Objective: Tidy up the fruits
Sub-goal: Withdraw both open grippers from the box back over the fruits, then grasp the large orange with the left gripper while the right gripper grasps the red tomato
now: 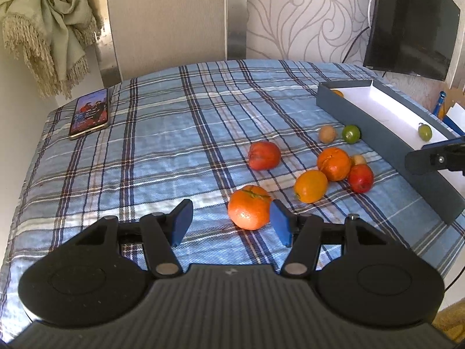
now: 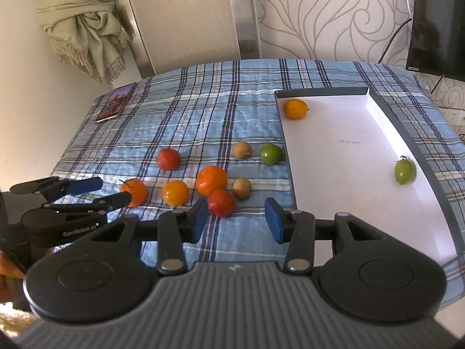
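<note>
Two fruits are in, the rest are waiting. Inside the grey box (image 2: 325, 91) with its white floor sit a yellow-orange fruit (image 2: 295, 109) in the far left corner and a small green fruit (image 2: 404, 171) against the right wall. That is all that's been put away.

Out on the plaid-covered table (image 1: 145, 160), eight fruits lie loose, just left of the box. A green lime (image 2: 271, 154) is close beside the box wall, with a brown fruit (image 2: 241, 149) next to it; a red fruit (image 2: 168, 158) sits alone to the far left. Nearer, a cluster: a big orange (image 2: 211, 181), a yellow one (image 2: 175, 192), a red apple (image 2: 221, 203), and a second brown fruit (image 2: 241, 188).

The left gripper (image 1: 231, 222) has its jaws spread wide, empty, with a mandarin (image 1: 250, 207) just ahead, close by the right-hand jaw. The right gripper (image 2: 237, 220) also hangs spread and empty, near the red apple.

My read: early days, roughly a fifth done, and the mandarin looks like the next pick.
</note>
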